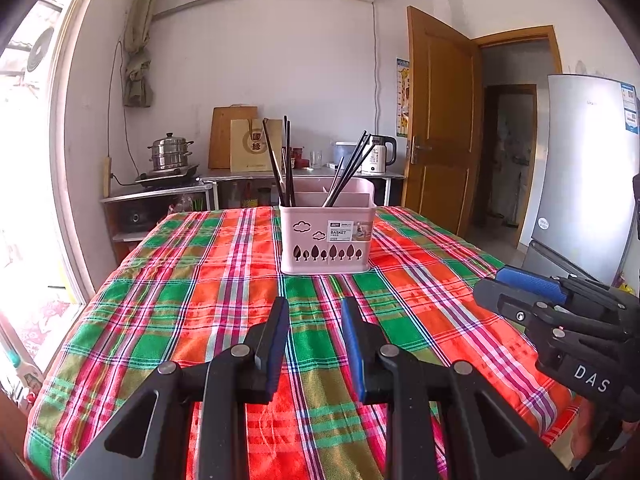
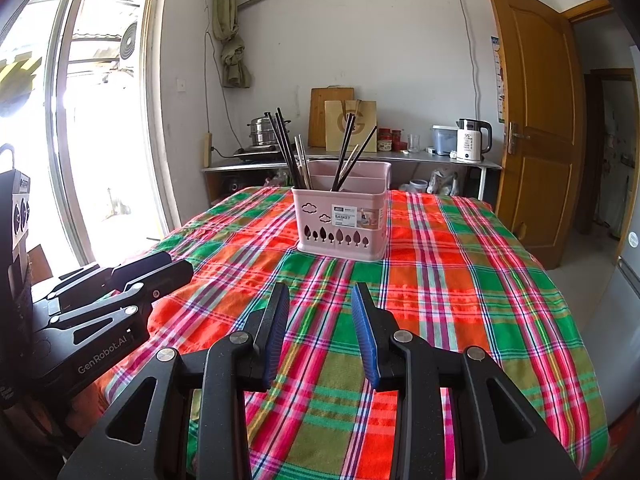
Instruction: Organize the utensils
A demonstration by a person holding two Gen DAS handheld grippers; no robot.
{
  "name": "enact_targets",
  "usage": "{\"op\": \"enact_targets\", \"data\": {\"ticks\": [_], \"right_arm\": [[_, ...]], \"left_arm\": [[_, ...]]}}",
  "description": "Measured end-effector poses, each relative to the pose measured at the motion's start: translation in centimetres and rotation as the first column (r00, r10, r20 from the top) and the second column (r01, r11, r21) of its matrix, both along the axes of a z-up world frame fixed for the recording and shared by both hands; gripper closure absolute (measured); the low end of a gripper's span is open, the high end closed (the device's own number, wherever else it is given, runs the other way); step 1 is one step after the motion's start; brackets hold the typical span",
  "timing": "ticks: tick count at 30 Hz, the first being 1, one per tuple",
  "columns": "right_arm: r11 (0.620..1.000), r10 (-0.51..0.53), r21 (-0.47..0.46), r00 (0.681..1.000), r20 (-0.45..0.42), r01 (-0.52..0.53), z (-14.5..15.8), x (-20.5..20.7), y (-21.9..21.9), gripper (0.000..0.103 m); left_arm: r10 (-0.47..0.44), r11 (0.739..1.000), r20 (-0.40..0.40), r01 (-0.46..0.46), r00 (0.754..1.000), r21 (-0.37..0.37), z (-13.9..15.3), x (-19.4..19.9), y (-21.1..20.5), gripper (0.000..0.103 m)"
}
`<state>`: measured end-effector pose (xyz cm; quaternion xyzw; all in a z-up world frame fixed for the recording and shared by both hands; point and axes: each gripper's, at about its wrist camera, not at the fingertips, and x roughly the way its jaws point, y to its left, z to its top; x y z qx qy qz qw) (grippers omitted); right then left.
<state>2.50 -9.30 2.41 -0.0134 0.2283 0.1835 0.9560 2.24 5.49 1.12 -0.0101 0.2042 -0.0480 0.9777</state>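
A pink utensil basket [image 1: 326, 240] [image 2: 342, 220] stands upright on the plaid tablecloth [image 1: 200, 300] [image 2: 460, 280], towards the far side. Dark chopsticks [image 1: 280, 164] [image 2: 286, 144] lean in its left compartment, and more chopsticks [image 1: 350, 172] [image 2: 354, 158] lean in its right one. My left gripper [image 1: 315, 306] hovers over the cloth in front of the basket, open, with nothing between its blue pads. My right gripper [image 2: 320, 292] stands open beside it, also bare. Each gripper shows at the edge of the other's view: the right gripper [image 1: 516, 286], the left gripper [image 2: 168, 266].
A counter [image 2: 360, 160] along the far wall carries a steel steamer pot [image 1: 170, 156], a cutting board, a paper bag and a white kettle [image 2: 470, 140]. A large window is on the left, a wooden door [image 2: 536, 120] and a fridge [image 1: 584, 180] on the right.
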Motion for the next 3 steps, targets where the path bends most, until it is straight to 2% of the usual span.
{"op": "enact_targets", "data": {"ticks": [3], "right_arm": [[1.000, -0.001, 0.001, 1.000, 0.000, 0.001, -0.02, 0.03, -0.02, 0.070]], "left_arm": [[0.001, 1.000, 0.002, -0.001, 1.000, 0.006, -0.05, 0.04, -0.08, 0.076]]}}
